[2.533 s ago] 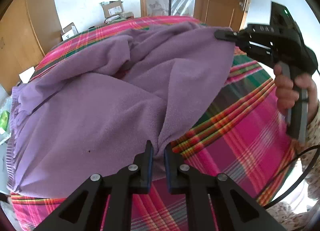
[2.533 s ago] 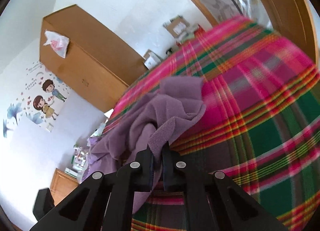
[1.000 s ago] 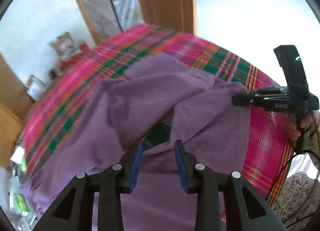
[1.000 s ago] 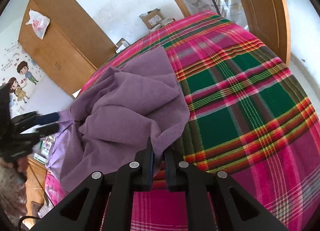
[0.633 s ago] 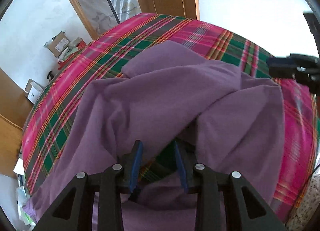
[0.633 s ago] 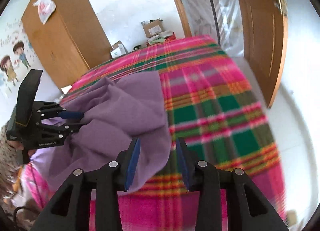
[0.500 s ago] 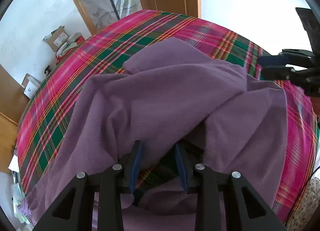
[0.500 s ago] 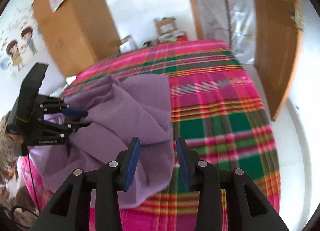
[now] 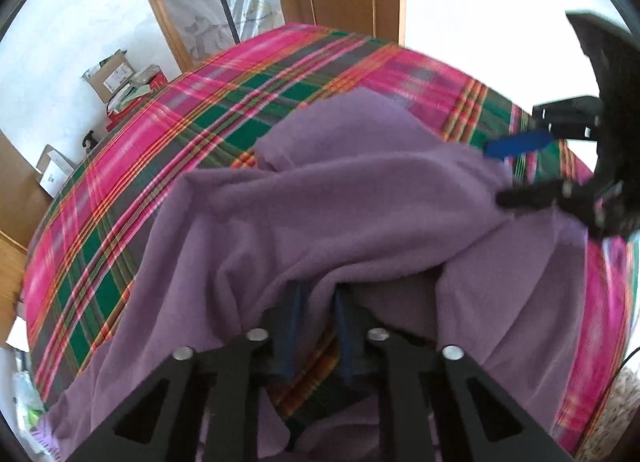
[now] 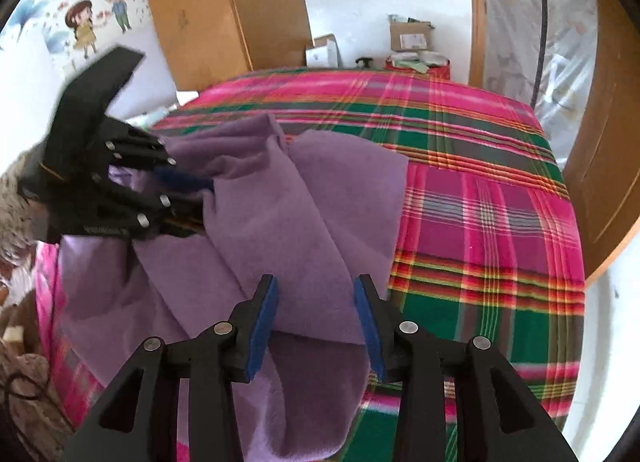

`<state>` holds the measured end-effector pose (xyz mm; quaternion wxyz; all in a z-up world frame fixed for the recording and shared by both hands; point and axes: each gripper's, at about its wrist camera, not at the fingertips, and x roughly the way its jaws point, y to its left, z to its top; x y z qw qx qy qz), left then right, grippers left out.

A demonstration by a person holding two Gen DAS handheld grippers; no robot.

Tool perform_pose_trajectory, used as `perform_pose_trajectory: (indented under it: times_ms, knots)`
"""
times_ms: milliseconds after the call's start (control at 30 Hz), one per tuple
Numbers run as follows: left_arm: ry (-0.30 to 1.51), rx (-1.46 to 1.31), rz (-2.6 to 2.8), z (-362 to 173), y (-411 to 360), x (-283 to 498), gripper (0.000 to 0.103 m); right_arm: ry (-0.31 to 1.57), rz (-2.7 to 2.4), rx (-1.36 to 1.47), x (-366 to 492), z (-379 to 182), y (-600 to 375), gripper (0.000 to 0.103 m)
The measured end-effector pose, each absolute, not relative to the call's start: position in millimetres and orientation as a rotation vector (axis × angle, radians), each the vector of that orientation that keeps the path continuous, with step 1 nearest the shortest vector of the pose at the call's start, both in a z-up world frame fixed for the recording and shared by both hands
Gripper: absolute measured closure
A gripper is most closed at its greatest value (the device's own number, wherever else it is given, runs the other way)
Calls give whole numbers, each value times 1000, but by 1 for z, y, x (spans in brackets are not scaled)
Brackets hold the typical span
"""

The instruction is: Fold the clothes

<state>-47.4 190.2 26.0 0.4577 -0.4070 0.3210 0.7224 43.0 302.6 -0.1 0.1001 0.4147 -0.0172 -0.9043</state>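
Purple fleece garment (image 10: 280,222) lies beneath the right gripper's (image 10: 316,326) wide jaws, draping over the left gripper's (image 9: 318,326) parted jaws.

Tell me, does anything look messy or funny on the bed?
Yes. The purple garment lies bunched in loose, uneven folds on the plaid bedspread, not flat. One fold drapes over the left gripper, part-hiding its fingers. The right gripper is open.
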Motion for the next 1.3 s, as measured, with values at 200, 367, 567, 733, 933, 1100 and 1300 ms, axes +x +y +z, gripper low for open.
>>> perform_pose_trajectory:
  times_ms: [200, 367, 567, 733, 933, 1100, 1300]
  knots:
    - [699, -969, 1857, 41, 185, -60, 97, 16, -2642, 1256, 36, -5, 295, 48]
    - [634, -985, 1870, 46, 183, -73, 97, -12, -2647, 1278, 29, -8, 298, 47]
    - [589, -977, 1900, 51, 177, -83, 97, -90, -2673, 1232, 22, 0, 307, 49]
    - [552, -981, 1932, 56, 172, -94, 97, -100, -2695, 1204, 14, 10, 309, 91]
    - [493, -985, 1981, 60, 162, -105, 97, -75, -2754, 1140, 0, 29, 309, 98]
    - [459, -974, 2034, 68, 151, -115, 97, -37, -2803, 1079, -28, 47, 305, 99]
    - [390, -994, 2100, 76, 137, -138, 97, 6, -2837, 1009, -69, 67, 297, 99]
